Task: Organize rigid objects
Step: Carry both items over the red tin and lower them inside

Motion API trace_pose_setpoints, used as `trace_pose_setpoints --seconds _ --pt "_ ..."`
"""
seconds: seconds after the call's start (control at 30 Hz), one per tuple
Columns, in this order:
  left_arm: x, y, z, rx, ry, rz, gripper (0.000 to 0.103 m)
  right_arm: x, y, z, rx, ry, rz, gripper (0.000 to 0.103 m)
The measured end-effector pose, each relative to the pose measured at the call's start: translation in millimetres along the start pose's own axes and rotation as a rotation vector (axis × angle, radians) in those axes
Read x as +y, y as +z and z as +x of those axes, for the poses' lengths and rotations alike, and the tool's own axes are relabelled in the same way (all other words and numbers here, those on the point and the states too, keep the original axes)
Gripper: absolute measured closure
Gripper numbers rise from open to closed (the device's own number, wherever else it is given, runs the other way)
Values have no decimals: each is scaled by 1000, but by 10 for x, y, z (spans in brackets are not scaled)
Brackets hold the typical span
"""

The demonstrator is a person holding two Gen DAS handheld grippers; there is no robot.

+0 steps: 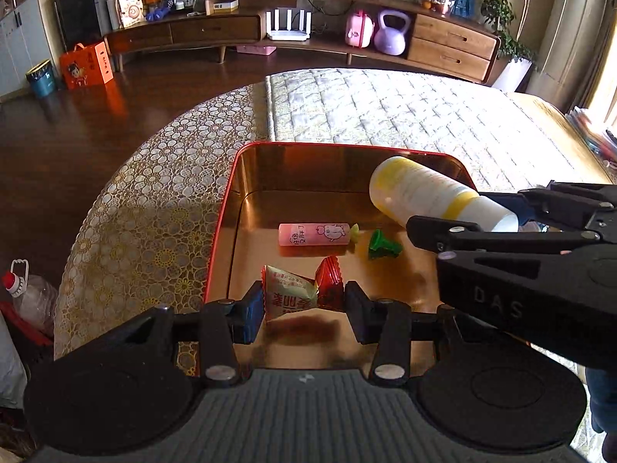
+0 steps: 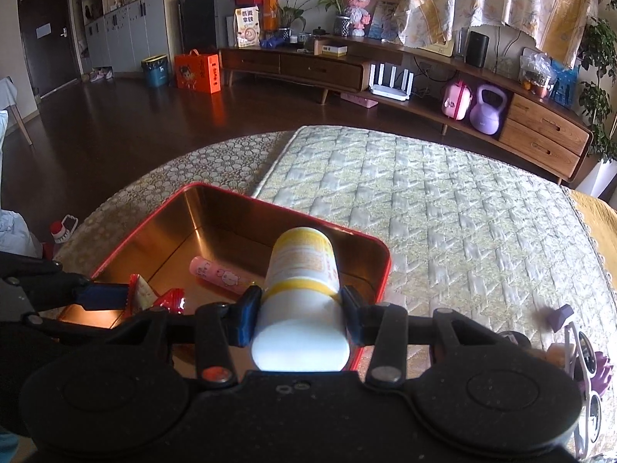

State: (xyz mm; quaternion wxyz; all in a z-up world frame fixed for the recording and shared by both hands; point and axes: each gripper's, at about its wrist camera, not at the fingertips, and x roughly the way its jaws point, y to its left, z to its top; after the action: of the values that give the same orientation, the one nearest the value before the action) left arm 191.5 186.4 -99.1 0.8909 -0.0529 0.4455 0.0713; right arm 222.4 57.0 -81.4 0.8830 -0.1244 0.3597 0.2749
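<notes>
A red tin box [image 1: 221,231] [image 2: 380,266] with a coppery inside stands on the table. My left gripper [image 1: 300,308] is shut on a wrapped candy [image 1: 289,293] with red twisted ends, held low over the box's near side; the same candy [image 2: 162,297] shows at the left of the right wrist view. My right gripper [image 2: 297,308] is shut on a white and yellow bottle [image 2: 300,289] [image 1: 432,193], tilted over the box's right side. A pink tube [image 1: 314,234] [image 2: 219,272] and a small green piece [image 1: 381,245] lie on the box floor.
A quilted mat [image 2: 443,212] [image 1: 385,108] covers the table beyond and right of the box. Sunglasses and small purple items [image 2: 578,343] lie at the right. A plastic bottle [image 1: 27,293] stands on the floor left of the table. A long wooden cabinet [image 2: 385,73] lines the far wall.
</notes>
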Motion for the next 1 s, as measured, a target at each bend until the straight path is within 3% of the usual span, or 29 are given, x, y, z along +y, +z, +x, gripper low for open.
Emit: trace_pose_setpoints --seconds 0.57,1.0 --pt "-80 17 150 11 7 58 59 -15 20 166 48 11 37 60" --pt "-136 48 201 27 22 99 59 -151 -2 -174 -3 61 66 57"
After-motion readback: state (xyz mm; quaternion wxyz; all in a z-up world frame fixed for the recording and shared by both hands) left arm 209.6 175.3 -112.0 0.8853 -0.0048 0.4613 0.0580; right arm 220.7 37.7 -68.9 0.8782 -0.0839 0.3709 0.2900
